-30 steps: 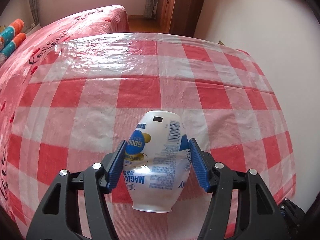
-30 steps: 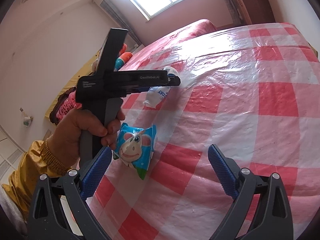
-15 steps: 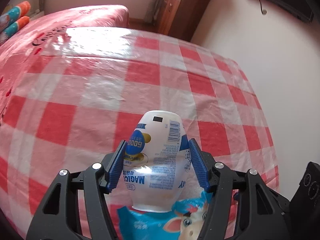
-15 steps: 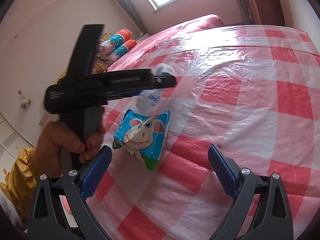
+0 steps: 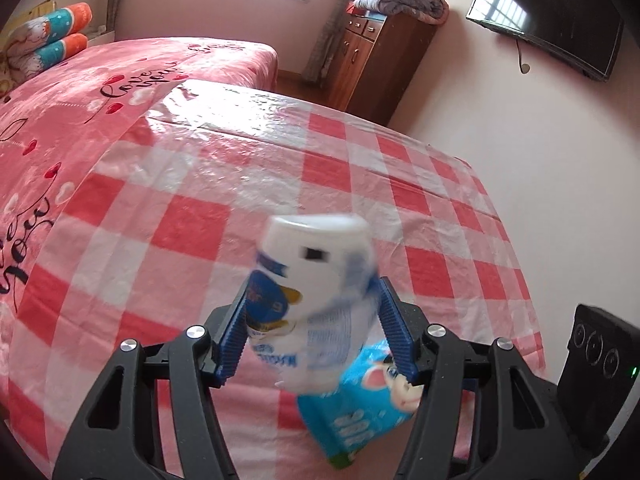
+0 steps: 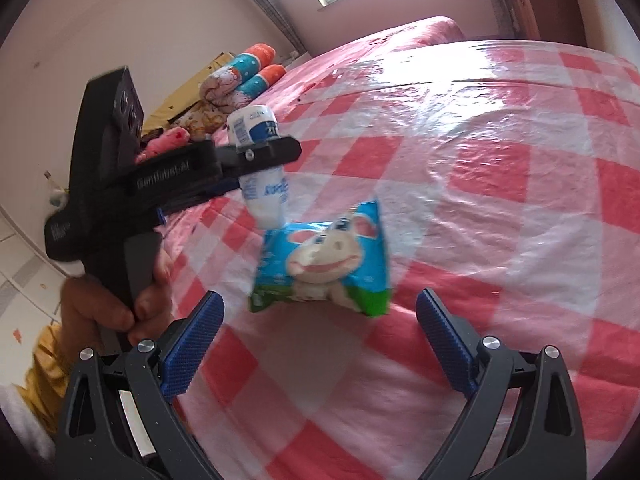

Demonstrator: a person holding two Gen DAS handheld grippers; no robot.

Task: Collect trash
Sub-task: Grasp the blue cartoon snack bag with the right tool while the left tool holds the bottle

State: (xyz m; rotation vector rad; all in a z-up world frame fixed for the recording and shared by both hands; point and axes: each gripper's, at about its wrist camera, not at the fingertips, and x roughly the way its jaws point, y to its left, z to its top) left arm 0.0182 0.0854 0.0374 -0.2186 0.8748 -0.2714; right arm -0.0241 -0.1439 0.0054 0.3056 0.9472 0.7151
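A white squeeze bottle (image 5: 316, 300) with blue print sits between the blue pads of my left gripper (image 5: 313, 286), lifted above the checked cloth and tilted. The pads press its sides and the jaws are closing a little. From the right wrist view, the same bottle (image 6: 266, 200) pokes out above and below the left gripper (image 6: 260, 156), held by a hand (image 6: 104, 308). A blue snack pouch (image 6: 328, 264) with a cartoon animal lies on the cloth, just beyond my right gripper (image 6: 320, 298), which is open and empty. The pouch (image 5: 360, 412) also shows under the bottle.
The red-and-white checked plastic cloth (image 5: 200, 220) covers the table. Behind it is a pink bed (image 5: 100, 80) with rolled pillows (image 5: 48, 36). A wooden cabinet (image 5: 372, 52) and a wall television (image 5: 560, 12) stand at the far right. The right gripper's black body (image 5: 596, 352) is close by.
My left gripper has carried the bottle up and sideways over the pouch, and the bottle has tilted in the pads. The right gripper has closed in on the pouch.
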